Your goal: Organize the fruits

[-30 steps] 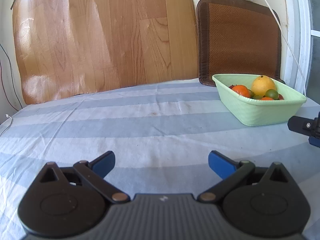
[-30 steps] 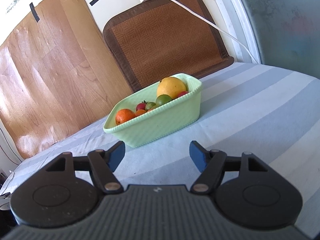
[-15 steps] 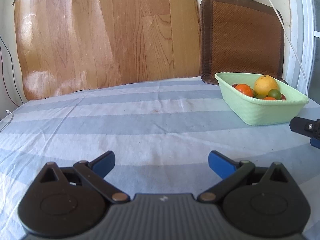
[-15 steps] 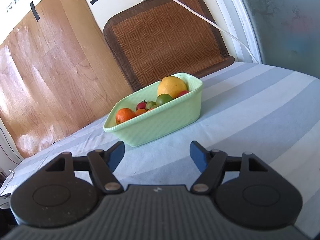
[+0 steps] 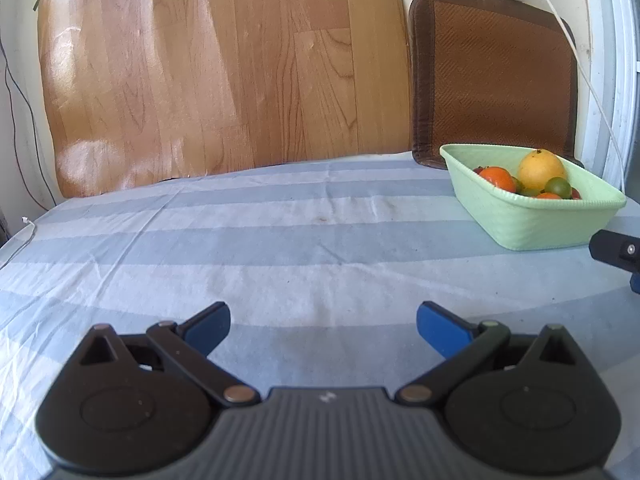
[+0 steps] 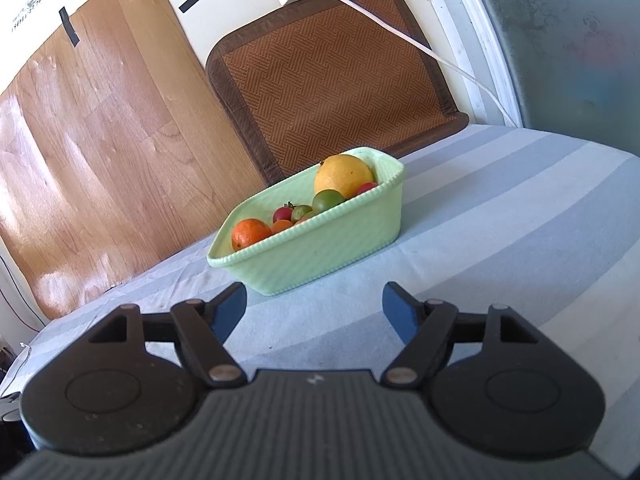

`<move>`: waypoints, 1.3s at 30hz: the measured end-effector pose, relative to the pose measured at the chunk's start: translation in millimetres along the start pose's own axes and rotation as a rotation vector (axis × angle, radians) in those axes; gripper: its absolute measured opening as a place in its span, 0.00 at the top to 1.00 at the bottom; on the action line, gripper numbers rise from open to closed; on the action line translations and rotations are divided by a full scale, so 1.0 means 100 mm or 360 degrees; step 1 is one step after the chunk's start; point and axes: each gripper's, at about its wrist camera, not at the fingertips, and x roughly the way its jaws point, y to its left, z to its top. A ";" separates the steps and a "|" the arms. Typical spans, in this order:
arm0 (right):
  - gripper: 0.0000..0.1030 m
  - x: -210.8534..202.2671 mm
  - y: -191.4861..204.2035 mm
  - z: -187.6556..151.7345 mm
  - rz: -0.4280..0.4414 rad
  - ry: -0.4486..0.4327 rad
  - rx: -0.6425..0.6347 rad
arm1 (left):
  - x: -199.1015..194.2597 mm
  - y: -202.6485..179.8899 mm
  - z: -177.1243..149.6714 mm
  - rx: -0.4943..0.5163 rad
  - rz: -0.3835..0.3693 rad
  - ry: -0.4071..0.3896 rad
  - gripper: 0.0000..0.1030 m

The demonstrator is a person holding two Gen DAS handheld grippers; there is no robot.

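Note:
A pale green basket (image 5: pixel 532 224) (image 6: pixel 320 252) stands on the striped cloth. It holds a large yellow-orange fruit (image 6: pixel 344 176), a tangerine (image 6: pixel 250 233), a green fruit (image 6: pixel 327 199) and a small red tomato (image 6: pixel 283 213). My right gripper (image 6: pixel 315 304) hovers just in front of the basket; its jaws are opening and nothing is between them. My left gripper (image 5: pixel 323 322) is open over bare cloth, well to the left of the basket and empty. Part of the right gripper (image 5: pixel 616 250) shows at the edge of the left wrist view.
The table is covered by a blue-and-white striped cloth (image 5: pixel 280 248). A wood-pattern sheet (image 5: pixel 200 72) and a brown woven mat (image 6: pixel 332 80) lean on the wall behind. A white cable (image 6: pixel 440 56) hangs from a socket above the mat. A window frame stands at the right.
The right gripper's fingers stand slightly wider apart than a second ago. Both hands and the basket have kept their places.

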 end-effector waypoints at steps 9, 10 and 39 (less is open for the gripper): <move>0.25 0.00 0.00 -0.01 0.0003 -0.0002 0.0007 | 0.02 0.03 0.01 -0.0017 0.0044 0.0028 0.00; 0.25 0.00 0.00 -0.01 0.0004 -0.0003 0.0008 | 0.02 0.03 0.01 -0.0017 0.0047 0.0028 0.00; 0.23 -0.01 -0.01 0.00 0.0021 -0.0002 0.0024 | 0.02 0.03 0.00 0.0025 0.0046 0.0052 0.00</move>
